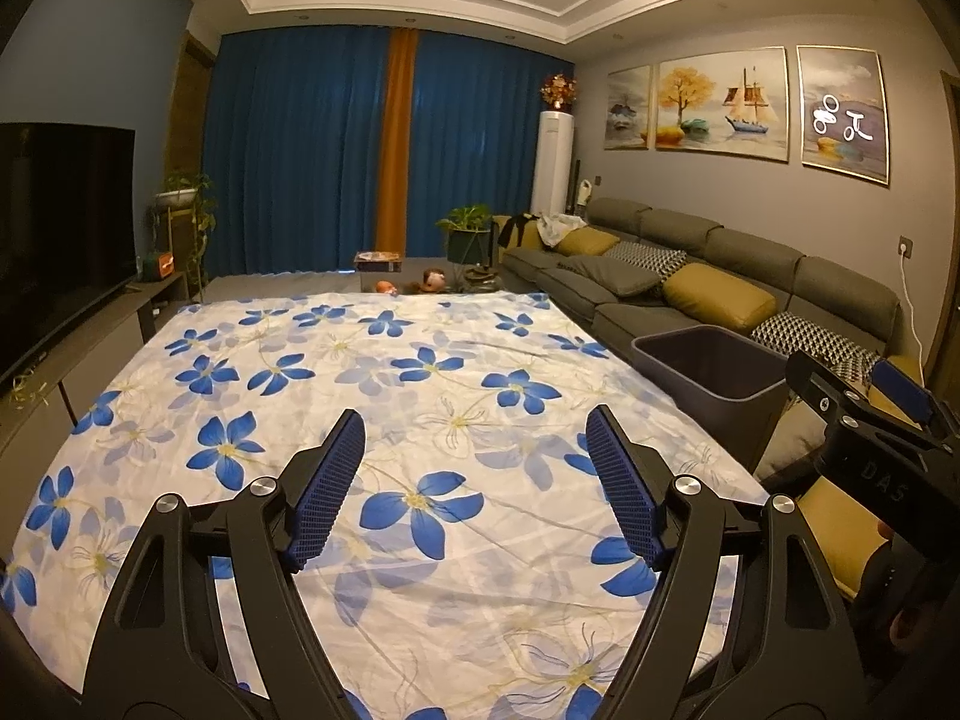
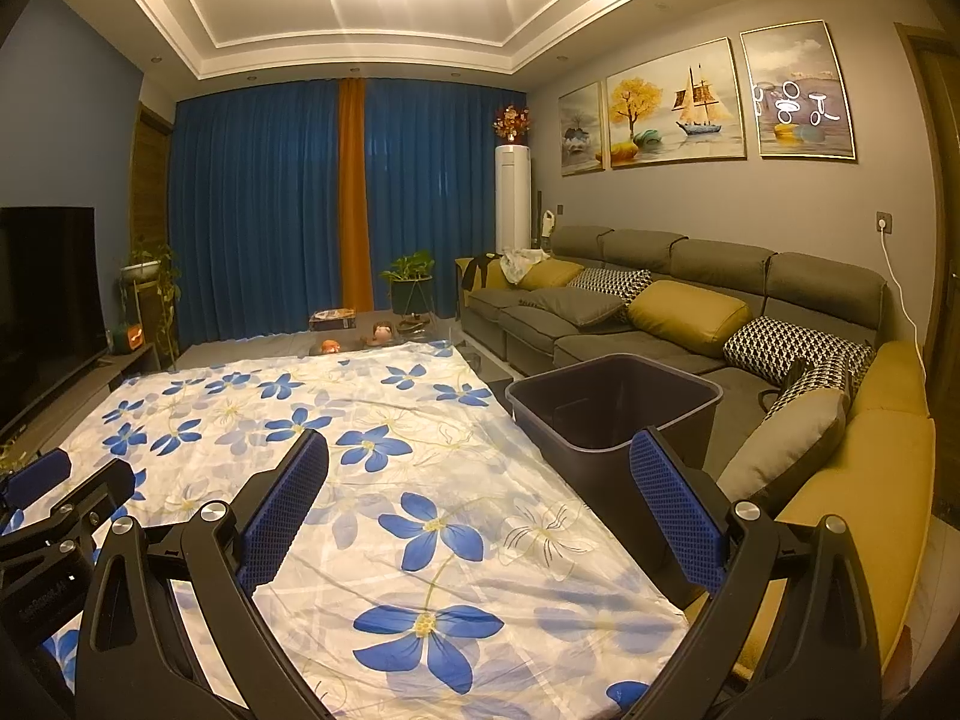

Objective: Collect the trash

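Observation:
A dark grey bin [image 1: 711, 375] stands at the right edge of the table, between it and the sofa; it also shows in the right wrist view [image 2: 612, 414], where its inside looks empty. The table is covered with a white cloth with blue flowers [image 1: 384, 420] [image 2: 372, 480]. I see no trash on the cloth. My left gripper [image 1: 477, 492] is open and empty above the cloth's near part. My right gripper [image 2: 480, 516] is open and empty above the cloth's near right part, its right finger near the bin. Each gripper shows at the edge of the other's view.
A grey sofa [image 2: 660, 312] with yellow and patterned cushions runs along the right wall. A TV [image 1: 60, 228] on a low cabinet stands at the left. Plants, toys and a box lie on the floor beyond the table's far edge [image 1: 420, 285]. Blue curtains hang behind.

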Demonstrator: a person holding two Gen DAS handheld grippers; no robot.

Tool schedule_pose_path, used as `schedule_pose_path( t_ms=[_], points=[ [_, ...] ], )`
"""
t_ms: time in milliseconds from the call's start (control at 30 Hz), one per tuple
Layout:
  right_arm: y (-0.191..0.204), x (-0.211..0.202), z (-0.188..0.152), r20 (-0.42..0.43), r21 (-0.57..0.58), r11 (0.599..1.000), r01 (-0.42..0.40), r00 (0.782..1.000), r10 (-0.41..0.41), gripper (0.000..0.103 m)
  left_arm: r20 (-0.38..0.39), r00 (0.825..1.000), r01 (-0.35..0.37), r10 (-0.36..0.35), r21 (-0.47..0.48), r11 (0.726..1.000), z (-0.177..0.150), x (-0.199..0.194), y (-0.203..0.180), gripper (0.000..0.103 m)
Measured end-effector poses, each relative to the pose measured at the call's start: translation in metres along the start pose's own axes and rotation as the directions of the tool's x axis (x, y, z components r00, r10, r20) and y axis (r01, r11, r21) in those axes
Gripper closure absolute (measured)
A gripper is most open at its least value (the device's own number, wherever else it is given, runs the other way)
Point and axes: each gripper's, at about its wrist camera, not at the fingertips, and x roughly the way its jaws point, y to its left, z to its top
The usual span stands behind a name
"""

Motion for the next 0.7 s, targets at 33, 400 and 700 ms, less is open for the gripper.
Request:
schedule_pose_path(
  t_ms=[33,400,700],
  points=[
    [0.0,-0.0001,0.0,0.0,0.0,1.0,0.0,1.0,0.0,0.006,0.001,1.0,-0.001,0.001,0.0,1.0,-0.0003,-0.0001,0.0007,0.028],
    [0.0009,-0.002,0.001,0.011,0.008,1.0,-0.001,1.0,0.0,0.006,0.011,1.0,-0.024,0.023,0.013,1.0,0.0001,-0.0037,-0.0025,0.021],
    [-0.0005,-0.0029,0.002,0.017,0.015,1.0,-0.001,1.0,0.001,0.006,0.015,0.999,-0.033,0.033,0.005,0.999,0.0011,-0.0052,-0.0023,0.015]
  ],
)
